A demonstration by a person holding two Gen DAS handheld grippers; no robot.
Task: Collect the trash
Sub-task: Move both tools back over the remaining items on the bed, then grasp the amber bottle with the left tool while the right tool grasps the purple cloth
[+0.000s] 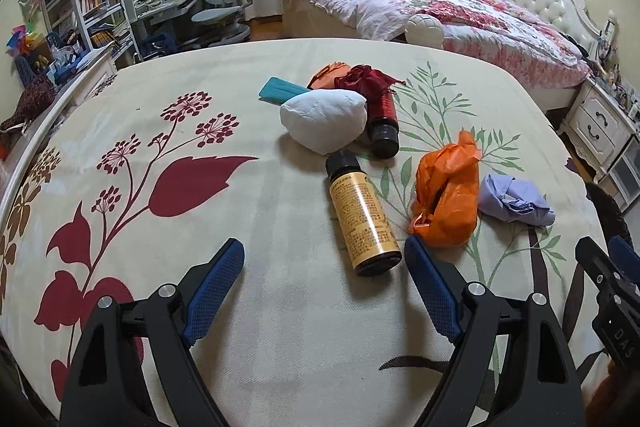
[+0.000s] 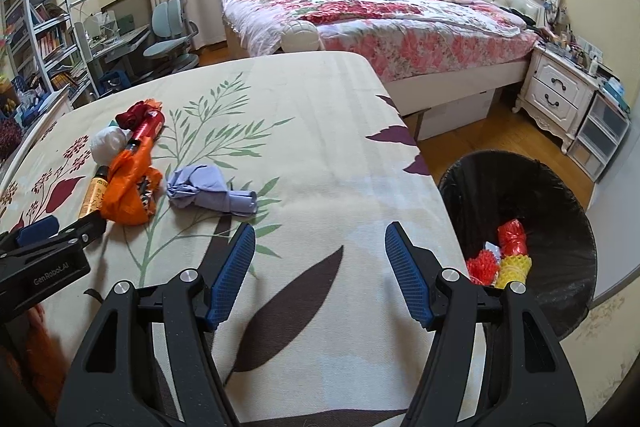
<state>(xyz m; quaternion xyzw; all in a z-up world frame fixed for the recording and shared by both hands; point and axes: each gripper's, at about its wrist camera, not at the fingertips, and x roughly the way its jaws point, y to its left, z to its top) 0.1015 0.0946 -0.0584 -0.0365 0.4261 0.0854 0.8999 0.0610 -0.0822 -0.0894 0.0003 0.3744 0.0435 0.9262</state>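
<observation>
Both grippers hang spread and empty over the tabletop [image 1: 280, 327]: left gripper [image 1: 324, 259] near the gold bottle [image 1: 364, 219], right gripper [image 2: 320, 247] beside the black bin [image 2: 560, 187].

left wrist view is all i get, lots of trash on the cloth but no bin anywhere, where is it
Observer: The black bin stands on the floor off the table's right edge, beside the open right gripper.
Operator: anything in it already
Observer: Yes, red and yellow foam nets lie at its bottom.
Operator: what's nearest that gripper
Observer: The crumpled lilac wad, just ahead and to its left, with the orange bag beyond.
</observation>
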